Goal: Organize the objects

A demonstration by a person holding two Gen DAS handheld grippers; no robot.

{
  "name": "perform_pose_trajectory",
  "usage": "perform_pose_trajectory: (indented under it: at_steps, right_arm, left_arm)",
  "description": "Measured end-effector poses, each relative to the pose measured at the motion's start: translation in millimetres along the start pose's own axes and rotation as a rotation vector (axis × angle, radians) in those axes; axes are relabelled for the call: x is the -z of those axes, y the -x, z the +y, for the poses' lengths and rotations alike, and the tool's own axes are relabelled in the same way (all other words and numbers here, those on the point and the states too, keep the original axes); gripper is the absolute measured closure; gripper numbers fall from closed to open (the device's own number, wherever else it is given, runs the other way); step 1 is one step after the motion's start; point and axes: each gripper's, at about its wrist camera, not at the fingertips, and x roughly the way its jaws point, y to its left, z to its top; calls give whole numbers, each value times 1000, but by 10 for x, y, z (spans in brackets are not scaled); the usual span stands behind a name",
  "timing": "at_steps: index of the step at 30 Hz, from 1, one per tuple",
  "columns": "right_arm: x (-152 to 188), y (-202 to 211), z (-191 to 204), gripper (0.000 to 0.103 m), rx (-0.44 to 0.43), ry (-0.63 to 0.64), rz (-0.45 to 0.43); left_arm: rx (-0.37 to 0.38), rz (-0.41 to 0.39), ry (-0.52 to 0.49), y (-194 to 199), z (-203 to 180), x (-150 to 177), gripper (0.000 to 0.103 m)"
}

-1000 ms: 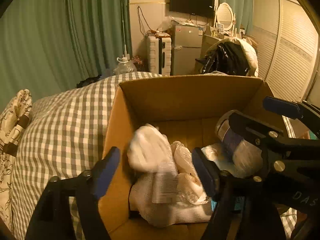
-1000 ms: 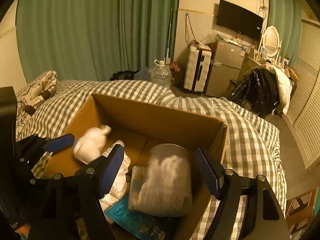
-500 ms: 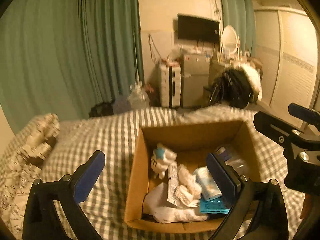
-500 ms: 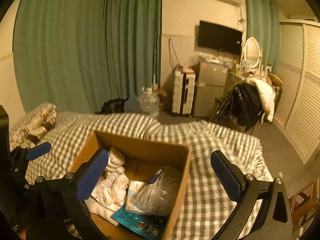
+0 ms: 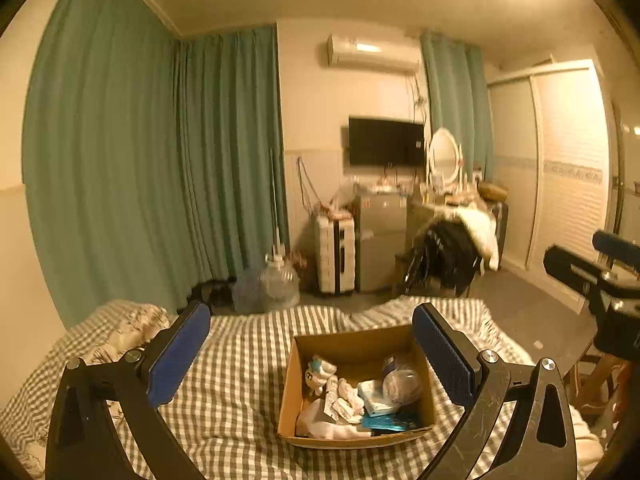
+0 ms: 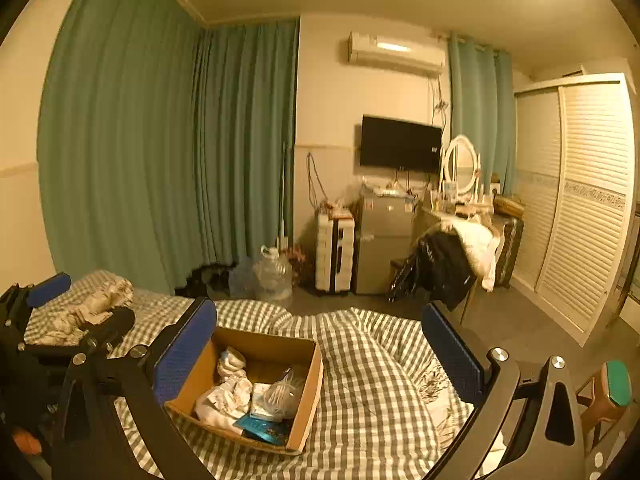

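An open cardboard box point(image 5: 354, 344) sits on the checked bed cover; it also shows in the right wrist view point(image 6: 264, 342). Inside lie a white plush toy point(image 5: 318, 372), white cloth point(image 5: 320, 426), a clear plastic jar point(image 5: 402, 376) on its side, a tissue pack and a blue flat packet point(image 5: 390, 422). My left gripper point(image 5: 312, 352) is open and empty, held well above and behind the box. My right gripper point(image 6: 320, 354) is open and empty, also high above the bed. The right gripper's body shows at the left wrist view's right edge point(image 5: 592, 276).
The checked bed point(image 6: 368, 380) fills the foreground, with a patterned pillow point(image 5: 128, 324) at the left. Beyond the bed are green curtains point(image 6: 160, 160), a water jug point(image 6: 274, 272), a white suitcase point(image 6: 334, 256), a small fridge, a clothes-covered chair point(image 6: 452, 264) and louvred wardrobe doors.
Both grippers have pulled up and back from inside the box, opening wide. The plush toy and jar now lie in the box, released.
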Motion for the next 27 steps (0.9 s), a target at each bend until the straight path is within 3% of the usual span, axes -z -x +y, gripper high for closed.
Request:
perform_pose_trajectory:
  at_steps: [5,14,19,22,27]
  right_arm:
    - [104,544,-56,0,37,-6,-51]
    - [609,1022,-32,0,117,12,-101]
    - [960,910,-82,0,98,-16,-56]
    - [1095,757,-90,0,71,-33,12]
    - [1163,691,-84,0,60,-35,31]
  left_arm:
    - [27,-70,73,531,69,97,0]
    - [-78,-85,144,1004,130,668,0]
    - [-58,-25,152,977,78,990,0]
    - [-77,2,120,925,42,1053,0]
    - [-81,17,113,897,23,1083,0]
